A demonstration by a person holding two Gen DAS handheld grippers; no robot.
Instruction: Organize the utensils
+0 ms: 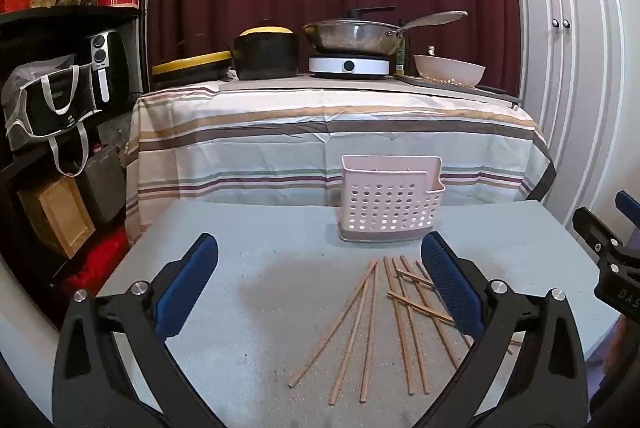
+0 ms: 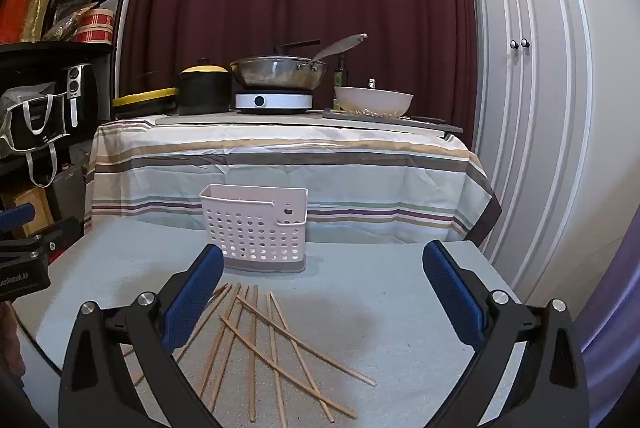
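Behind scattered chopsticks (image 1: pixel 372 324) stands a holder (image 1: pixel 390 198).

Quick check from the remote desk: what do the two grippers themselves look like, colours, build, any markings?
Both match: the left gripper and right gripper have black triangular plastic arms with cut-outs, silver round pivot bolts, and long blue textured pads. The right gripper's black body shows partial white lettering in the left wrist view. No cables or sleeves visible.

Wooden-looking chopsticks (image 1: pixel 372 324), perforated matt plastic holder (image 1: pixel 390 204), seemingly rough tabletop (image 1: pixel 248 268).
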